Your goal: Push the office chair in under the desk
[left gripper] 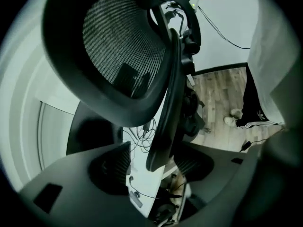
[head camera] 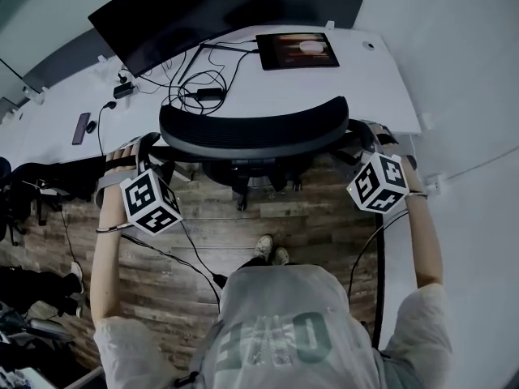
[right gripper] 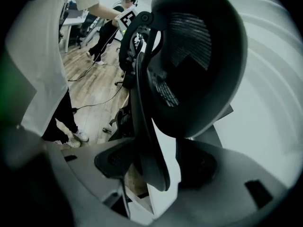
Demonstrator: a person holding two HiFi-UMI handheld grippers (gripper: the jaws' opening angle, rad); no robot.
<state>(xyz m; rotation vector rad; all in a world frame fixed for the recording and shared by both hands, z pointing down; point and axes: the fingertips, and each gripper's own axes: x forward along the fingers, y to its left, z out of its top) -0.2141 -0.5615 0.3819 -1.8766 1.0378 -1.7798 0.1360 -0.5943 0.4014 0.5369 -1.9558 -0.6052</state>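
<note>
Currently | office chair: black mesh back; seat hidden | left hand-held gripper, right hand-held gripper: jaws wide apart, astride back's rim, not clamping.

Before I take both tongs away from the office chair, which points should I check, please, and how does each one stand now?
1. Left tongs open: ok. The chair's back frame stands between the jaws, and the pads do not press on it.
2. Right tongs open: ok. The frame is between the jaws but is not gripped.
3. Chair in under the desk: ok. The backrest stands at the desk edge.
4. Floor cable clear of the chair's base: cannot tell. The base lies in shadow below the backrest.
</note>
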